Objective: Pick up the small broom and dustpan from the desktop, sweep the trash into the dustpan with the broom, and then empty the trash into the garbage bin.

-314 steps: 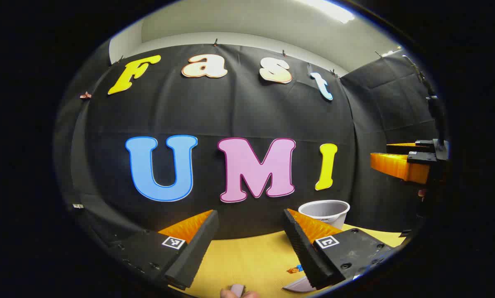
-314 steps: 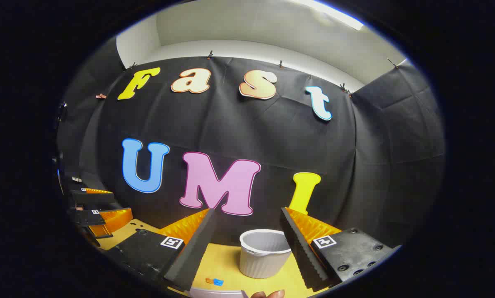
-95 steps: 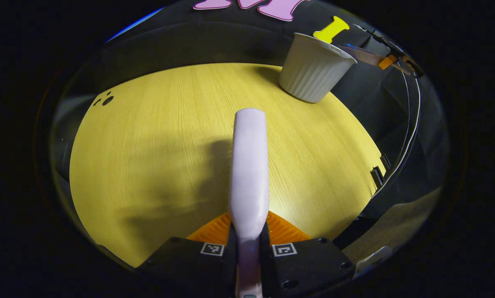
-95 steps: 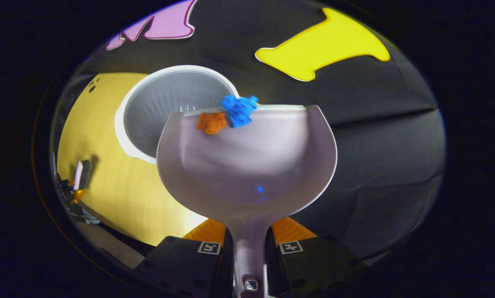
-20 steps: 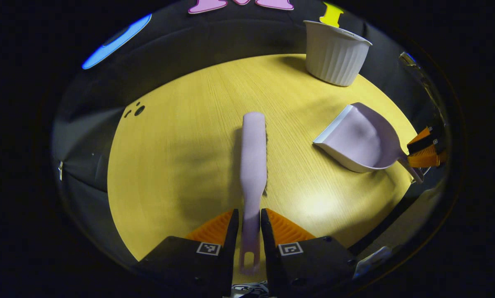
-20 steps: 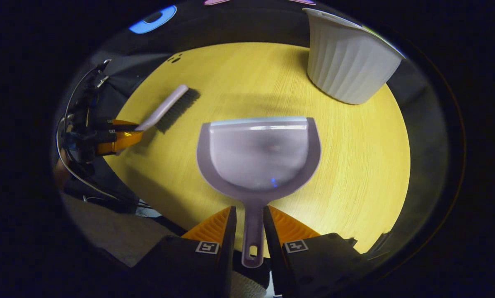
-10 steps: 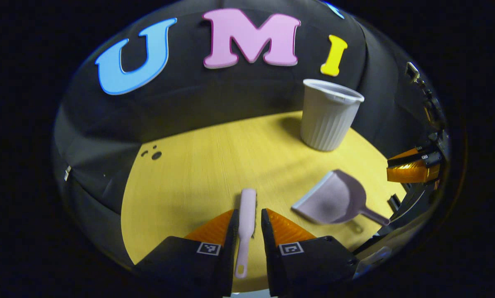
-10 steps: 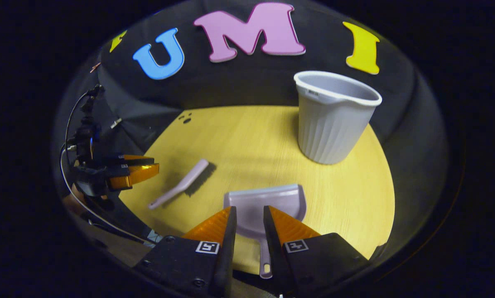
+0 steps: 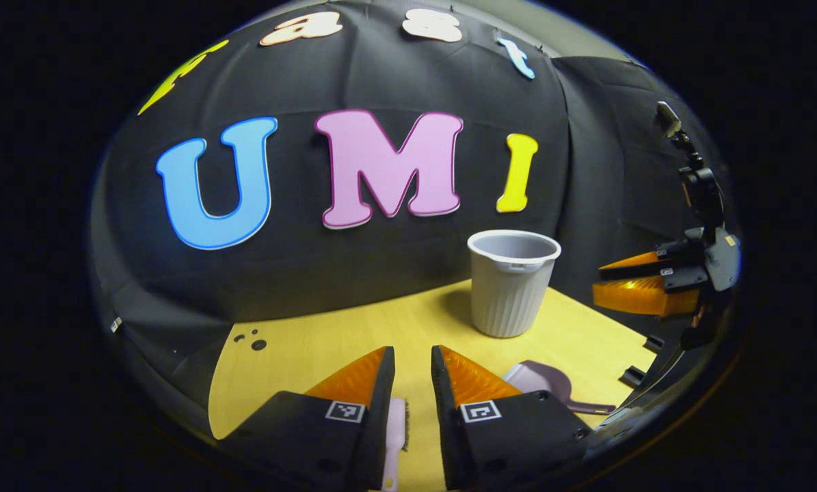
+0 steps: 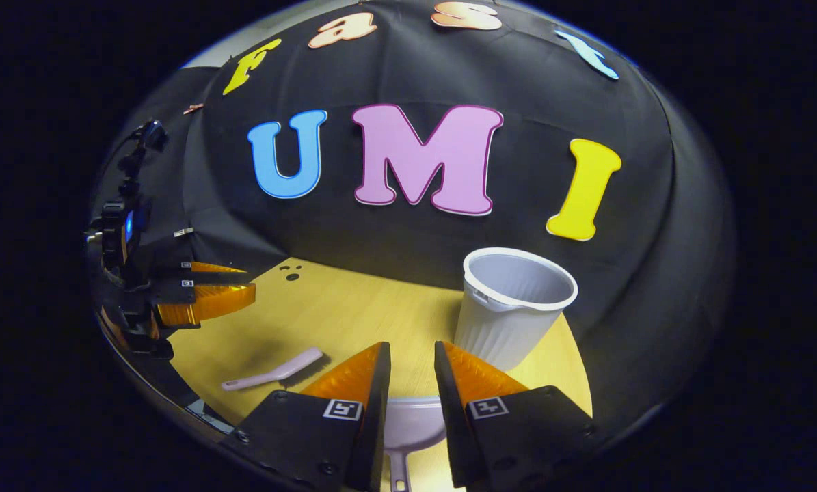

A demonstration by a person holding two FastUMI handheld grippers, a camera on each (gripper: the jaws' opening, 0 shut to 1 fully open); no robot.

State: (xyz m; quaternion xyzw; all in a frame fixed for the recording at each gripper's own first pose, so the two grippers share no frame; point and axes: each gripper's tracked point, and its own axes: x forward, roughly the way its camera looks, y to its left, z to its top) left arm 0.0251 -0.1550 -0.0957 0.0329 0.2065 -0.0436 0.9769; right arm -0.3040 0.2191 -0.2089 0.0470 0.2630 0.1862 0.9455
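- While both tools lie on the yellow surface (image 9: 326, 342), the left gripper (image 9: 412, 383) hangs above it with its jaws a narrow gap apart and nothing pressed between them.
- Seen from the left gripper view, the broom (image 9: 394, 437) lies straight below that gap, its long axis running along the fingers; its handle end comes toward the camera and its bristles face right.
- From the right gripper view the broom (image 10: 275, 372) sits ahead and to the left, long axis slanting, brush head up-right and thin handle toward the lower left, with the left gripper (image 10: 227, 290) raised above and left of it.
- The right gripper (image 10: 411, 383) is likewise slightly parted and empty, lifted off the surface (image 10: 353, 307).
- Below its gap lies the dustpan (image 10: 411, 424), handle pointing back toward the camera, its pan ahead and partly hidden by the fingers.
- In the left gripper view the dustpan (image 9: 541, 383) rests just right of the fingers, handle pointing right, under the raised right gripper (image 9: 620, 280).
- The garbage bin (image 10: 511, 318) stands upright ahead and to the right of the right gripper; for the left gripper the garbage bin (image 9: 511, 283) is also ahead-right, beyond the dustpan.
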